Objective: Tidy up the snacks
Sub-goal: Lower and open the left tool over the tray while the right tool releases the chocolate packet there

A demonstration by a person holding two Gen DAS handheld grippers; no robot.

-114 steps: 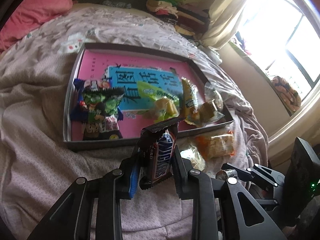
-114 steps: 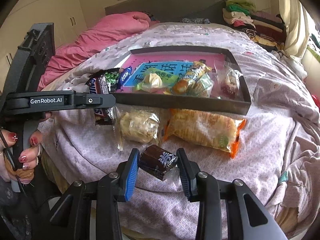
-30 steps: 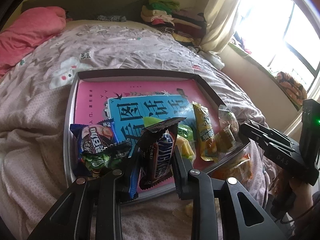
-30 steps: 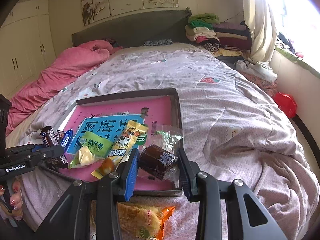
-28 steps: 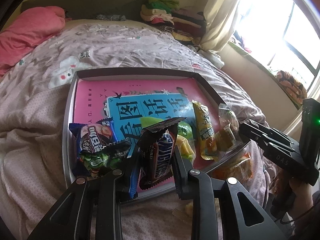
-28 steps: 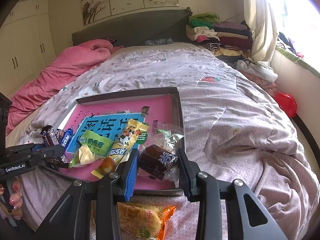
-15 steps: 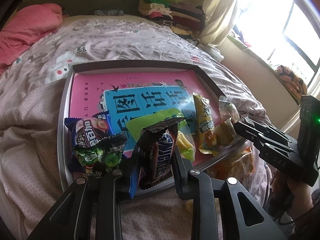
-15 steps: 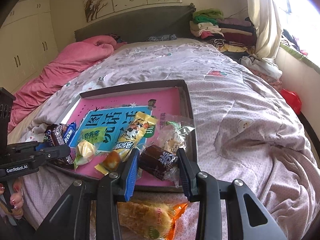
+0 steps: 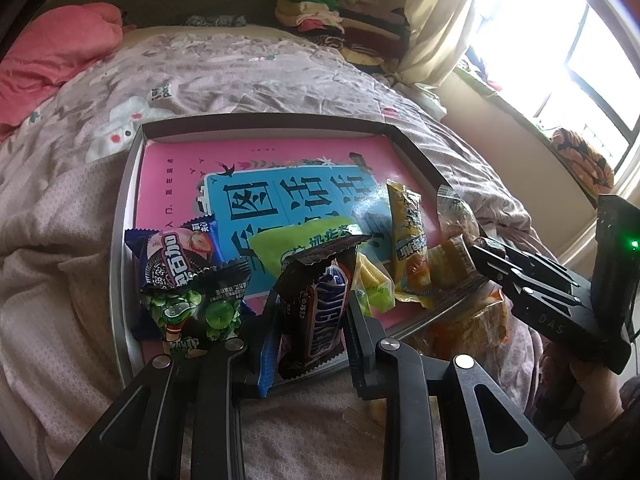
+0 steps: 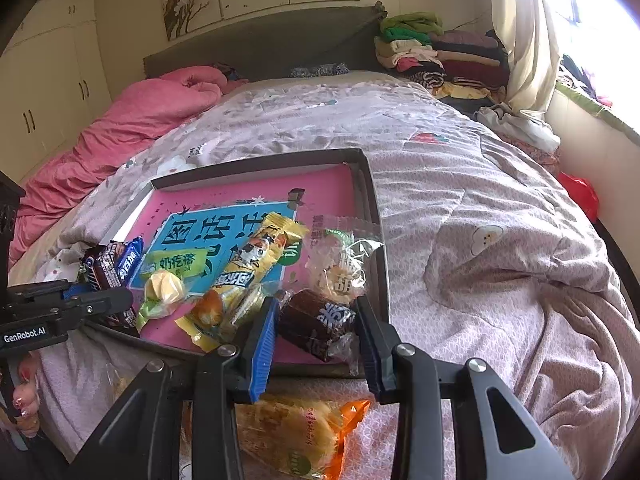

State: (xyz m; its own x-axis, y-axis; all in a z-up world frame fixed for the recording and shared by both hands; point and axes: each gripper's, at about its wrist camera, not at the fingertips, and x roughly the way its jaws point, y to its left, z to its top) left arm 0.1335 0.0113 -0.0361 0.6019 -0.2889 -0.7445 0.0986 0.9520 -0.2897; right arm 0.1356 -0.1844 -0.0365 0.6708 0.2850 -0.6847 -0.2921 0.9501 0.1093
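Between the left tongs [image 9: 310, 322] stands a Snickers bar [image 9: 320, 312], dark brown wrapper with a blue and white logo, upright with its crimped top flared open; the pads press its sides, and it hangs over the near rim of the tray [image 9: 120, 248]. Just right of it in the scene, the right tongs [image 10: 316, 330] grip a small dark brown sweet [image 10: 316, 322] with white characters and a clear twisted end, tilted, above the tray's near right corner.

Compared with the earliest pictures, both tongs have come from over the bed [image 10: 460, 200] near the tray to over the tray itself, each keeping its grip on the same snack. Over the last second neither shifted much, and the openings stayed as they were.

The tray is a shallow grey box lid lying on the quilted bed, with a pink and blue printed sheet [image 9: 280, 184] on its floor. Left to right along its near part lie a blue cookie pack [image 9: 176, 252] with a black and green pack [image 9: 192, 308] overlapping it, a lime-green pack [image 9: 304, 240] holding a yellow piece, a long yellow pack [image 10: 260, 260], and a clear bag [image 10: 340, 264] of pale biscuits by the right wall. Outside the tray, on the bed near its front edge, lies an orange pack [image 10: 304, 432].
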